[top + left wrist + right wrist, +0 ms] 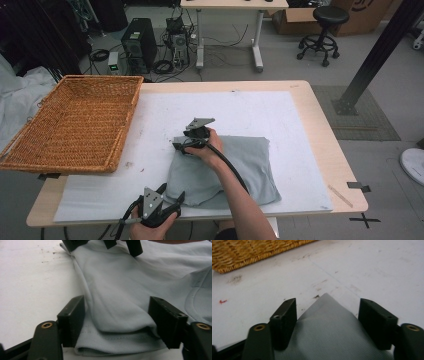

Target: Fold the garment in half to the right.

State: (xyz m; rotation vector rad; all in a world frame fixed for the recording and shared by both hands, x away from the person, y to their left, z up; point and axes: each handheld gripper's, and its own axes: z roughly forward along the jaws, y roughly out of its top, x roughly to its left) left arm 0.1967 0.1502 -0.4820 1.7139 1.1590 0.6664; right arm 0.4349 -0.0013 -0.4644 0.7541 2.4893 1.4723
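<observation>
A folded pale grey-blue garment (240,165) lies on the white mat (250,110), near the table's front. My left gripper (171,192) sits at the garment's near left corner. In the left gripper view its jaws (116,307) stand apart on either side of the folded hem (117,340), and the pads do not squeeze it. My right gripper (178,144) is at the far left corner. In the right gripper view the pointed cloth corner (329,327) lies between its separated jaws (327,308). The right gripper's fingers (135,247) show at the far end of the cloth.
A large wicker basket (102,78) takes up the table's left side and overhangs its edge; its rim (249,252) is just beyond the right gripper. Beyond the table are a computer tower (139,42), a desk and a stool (325,30).
</observation>
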